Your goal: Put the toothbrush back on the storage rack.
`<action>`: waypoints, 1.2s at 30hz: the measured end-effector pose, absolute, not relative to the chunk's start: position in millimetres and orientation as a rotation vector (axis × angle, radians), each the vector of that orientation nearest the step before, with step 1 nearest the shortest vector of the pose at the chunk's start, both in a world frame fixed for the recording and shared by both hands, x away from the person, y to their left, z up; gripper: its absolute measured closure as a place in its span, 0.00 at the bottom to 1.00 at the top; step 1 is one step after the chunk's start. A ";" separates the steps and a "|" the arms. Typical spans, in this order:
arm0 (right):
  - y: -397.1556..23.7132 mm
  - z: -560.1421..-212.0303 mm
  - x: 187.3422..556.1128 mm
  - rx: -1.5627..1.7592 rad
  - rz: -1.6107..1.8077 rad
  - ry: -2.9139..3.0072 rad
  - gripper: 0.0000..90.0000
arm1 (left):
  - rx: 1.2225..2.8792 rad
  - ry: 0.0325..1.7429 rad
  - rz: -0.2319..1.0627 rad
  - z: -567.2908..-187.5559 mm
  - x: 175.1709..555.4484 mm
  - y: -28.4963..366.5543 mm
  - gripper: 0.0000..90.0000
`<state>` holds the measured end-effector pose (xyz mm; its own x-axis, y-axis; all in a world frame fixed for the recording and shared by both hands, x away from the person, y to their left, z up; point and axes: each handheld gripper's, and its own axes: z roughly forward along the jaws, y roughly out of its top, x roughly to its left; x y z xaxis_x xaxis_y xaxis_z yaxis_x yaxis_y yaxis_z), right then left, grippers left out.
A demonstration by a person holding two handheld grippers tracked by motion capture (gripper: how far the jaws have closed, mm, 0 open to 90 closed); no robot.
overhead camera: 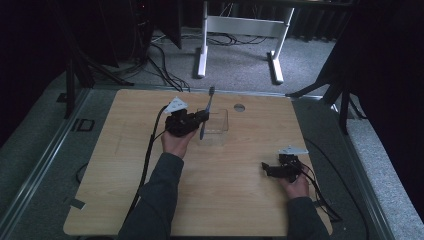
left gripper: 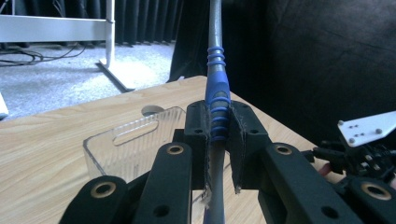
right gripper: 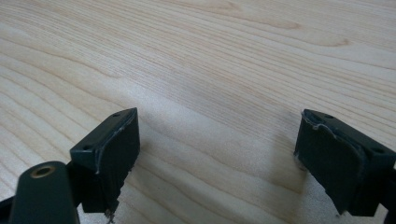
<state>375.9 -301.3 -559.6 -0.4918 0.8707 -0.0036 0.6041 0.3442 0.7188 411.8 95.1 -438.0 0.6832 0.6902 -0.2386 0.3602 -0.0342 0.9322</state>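
While the right gripper [overhead camera: 266, 168] lies low at the lower right of the high view, its jaws spread wide with nothing but bare wooden table [right gripper: 210, 56] between them, the left gripper [overhead camera: 202, 118] sits just above the frame's centre. Its jaws are pressed together on a toothbrush [left gripper: 217, 100], pinching the blue ribbed grip so the grey handle stands nearly upright. In the high view the toothbrush slants over a clear plastic container [overhead camera: 216, 131] just right of the left gripper. Farther up, beyond the table edge, a white desk frame [overhead camera: 240, 30] stands on grey carpet.
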 end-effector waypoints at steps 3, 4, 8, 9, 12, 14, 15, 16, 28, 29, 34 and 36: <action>-301.3 -559.6 375.9 1.297 0.941 2.226 0.15 | 1.633 0.881 0.327 -438.9 414.7 97.3 0.87; -301.2 -559.6 375.9 1.297 0.941 2.226 0.15 | 1.632 0.884 0.330 -438.7 415.4 97.7 0.88; -301.3 -559.6 375.9 1.296 0.941 2.227 0.15 | 1.634 0.885 0.337 -436.6 417.7 98.5 0.88; -301.4 -559.6 376.0 1.295 0.941 2.226 0.15 | 1.636 0.884 0.349 -434.1 419.3 98.4 0.88; -301.3 -559.6 375.9 1.296 0.941 2.226 0.15 | 1.636 0.883 0.359 -430.8 421.4 97.7 0.87; -301.3 -559.6 375.9 1.296 0.941 2.226 0.15 | 1.634 0.880 0.363 -429.8 421.8 97.8 0.87; -301.3 -559.6 375.9 1.296 0.941 2.226 0.15 | 1.628 0.882 0.364 -428.7 422.8 98.1 0.87; -301.3 -559.6 375.9 1.296 0.941 2.226 0.15 | 1.631 0.882 0.367 -428.2 423.5 97.6 0.87; -301.3 -559.6 376.0 1.295 0.941 2.226 0.15 | 1.633 0.873 0.391 -422.2 429.5 94.8 0.87; -301.3 -559.6 375.9 1.296 0.941 2.226 0.15 | 1.633 0.874 0.392 -422.3 429.8 95.0 0.87; -301.3 -559.6 375.9 1.296 0.941 2.226 0.15 | 1.646 0.878 0.412 -423.8 430.8 94.6 0.87; -301.3 -559.6 375.9 1.296 0.941 2.226 0.15 | 1.648 0.885 0.433 -424.4 431.1 94.3 0.87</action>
<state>375.9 -301.3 -559.6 -0.4926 0.8703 -0.0040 0.6035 0.3449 0.7189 431.1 94.3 -424.4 0.6465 0.7429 -0.1737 0.3192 -0.0565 0.9460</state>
